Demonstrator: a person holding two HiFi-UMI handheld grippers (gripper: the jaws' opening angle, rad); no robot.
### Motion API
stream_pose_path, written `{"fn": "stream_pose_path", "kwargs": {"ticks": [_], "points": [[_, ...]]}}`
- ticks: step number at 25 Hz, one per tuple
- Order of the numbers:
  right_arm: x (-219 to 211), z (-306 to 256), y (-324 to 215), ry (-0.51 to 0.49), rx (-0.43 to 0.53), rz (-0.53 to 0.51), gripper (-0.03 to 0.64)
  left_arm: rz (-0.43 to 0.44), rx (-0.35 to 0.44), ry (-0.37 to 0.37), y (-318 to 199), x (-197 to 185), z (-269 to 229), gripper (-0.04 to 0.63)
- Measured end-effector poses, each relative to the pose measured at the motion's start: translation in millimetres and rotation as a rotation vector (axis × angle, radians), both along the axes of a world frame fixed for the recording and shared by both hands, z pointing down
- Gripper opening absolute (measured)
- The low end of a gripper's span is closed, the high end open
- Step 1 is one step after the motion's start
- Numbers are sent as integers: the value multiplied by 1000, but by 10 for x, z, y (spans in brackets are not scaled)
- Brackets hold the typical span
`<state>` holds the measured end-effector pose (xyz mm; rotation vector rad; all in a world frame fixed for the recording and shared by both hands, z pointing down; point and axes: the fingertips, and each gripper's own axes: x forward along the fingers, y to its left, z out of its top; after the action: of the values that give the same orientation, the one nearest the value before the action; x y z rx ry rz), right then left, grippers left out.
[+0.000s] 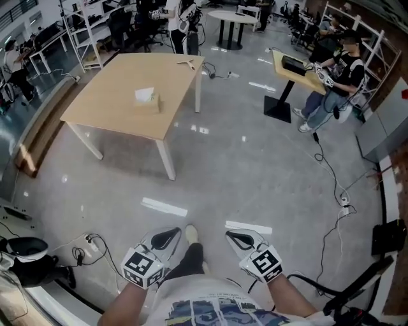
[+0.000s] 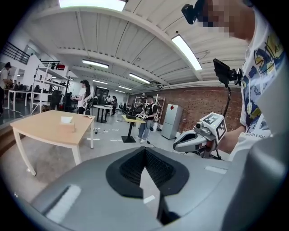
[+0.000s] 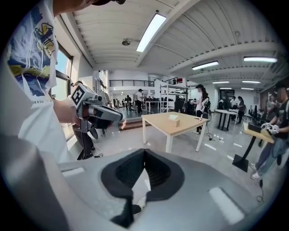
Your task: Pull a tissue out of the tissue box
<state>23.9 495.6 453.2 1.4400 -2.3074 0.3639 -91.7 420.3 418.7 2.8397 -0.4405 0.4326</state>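
Note:
The tissue box [image 1: 148, 100] is a small tan box with a white tissue sticking up. It stands near the middle of a light wooden table [image 1: 115, 95], far ahead of me across the floor. It also shows small in the left gripper view as the tissue box [image 2: 67, 122] and in the right gripper view as the tissue box [image 3: 174, 118]. Both grippers are held close to my body, well short of the table. My left gripper [image 1: 167, 237] is shut and empty, its jaws meeting [image 2: 144, 153]. The right gripper [image 1: 239, 239] is shut too, with nothing in it [image 3: 144, 158].
A small wooden piece [image 1: 188, 62] lies at the table's far edge. A person [image 1: 338, 76] works at a standing desk [image 1: 290, 70] on the right. Cables [image 1: 331, 172] trail over the shiny floor at right. Behind the table are a round table [image 1: 231, 19] and shelving.

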Motion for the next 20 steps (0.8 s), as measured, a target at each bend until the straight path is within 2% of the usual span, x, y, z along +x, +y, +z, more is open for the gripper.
{"fn": "stream_pose_path", "kwargs": {"ticks": [6, 11, 17, 20], "points": [[225, 0, -414, 20, -19, 23, 3, 47, 0, 33, -487, 396, 85, 3], [437, -13, -1124, 43, -36, 14, 6, 20, 13, 116, -1151, 577, -92, 3], [362, -312, -2071, 32, 7, -45, 14, 7, 24, 68, -1826, 430, -129, 3], [298, -298, -2409, 29, 13, -81, 18, -29, 30, 57, -2112, 361, -106, 3]]}}
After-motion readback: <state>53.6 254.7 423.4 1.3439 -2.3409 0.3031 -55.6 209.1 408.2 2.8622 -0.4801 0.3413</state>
